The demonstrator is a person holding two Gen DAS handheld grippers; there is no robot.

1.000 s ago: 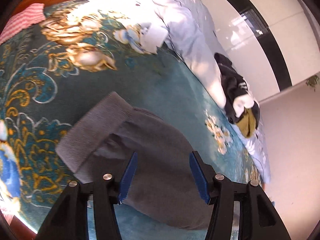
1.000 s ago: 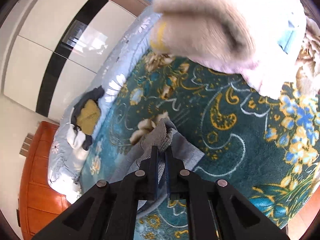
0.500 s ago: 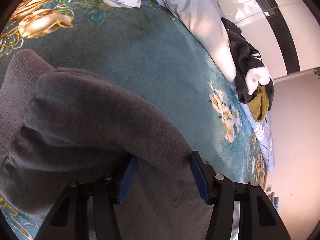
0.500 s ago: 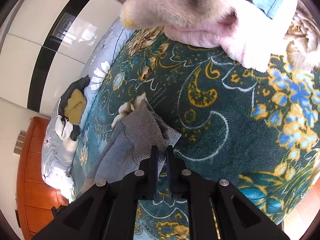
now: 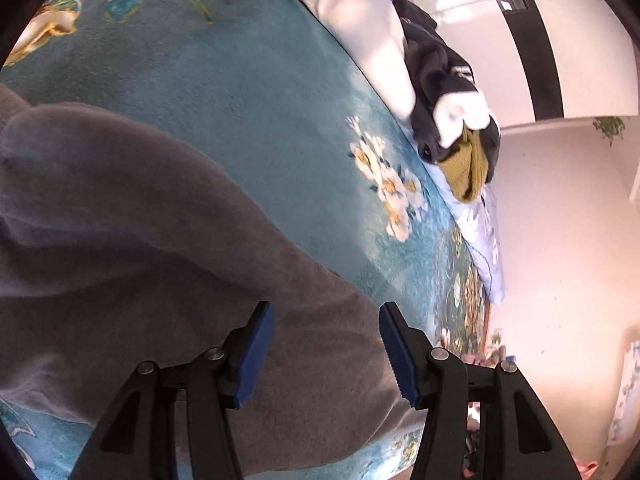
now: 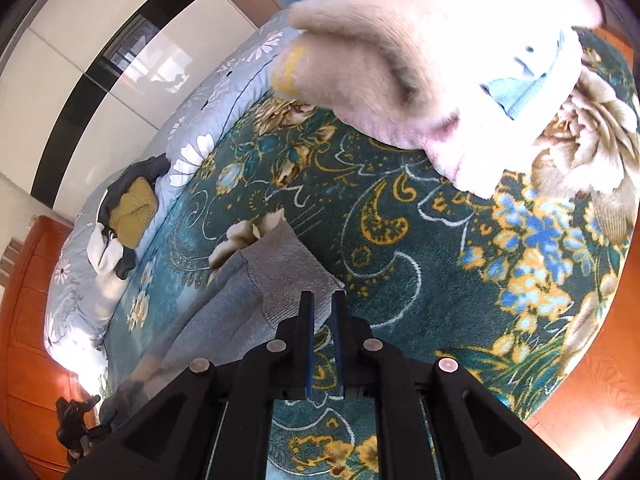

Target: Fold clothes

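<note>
A grey knit garment (image 5: 132, 240) lies bunched on the teal floral blanket (image 5: 248, 92). My left gripper (image 5: 326, 320) is open, its blue pads low over the garment's right edge, holding nothing. In the right wrist view the same garment (image 6: 256, 292) lies with its ribbed hem toward me. My right gripper (image 6: 322, 304) is nearly shut, with a thin gap between its pads at the hem's near edge; whether cloth sits between the pads I cannot tell.
A pile of black, white and mustard clothes (image 5: 452, 120) lies on the pale quilt (image 5: 360, 20) at the far side; it also shows in the right wrist view (image 6: 124, 220). A pink fluffy garment (image 6: 440, 72) hangs close overhead. A wooden headboard (image 6: 28, 312) stands left.
My left gripper has moved down and forward over the grey garment, which now fills its view. My right gripper has drawn back a little from the hem; the pink garment shifted overhead.
</note>
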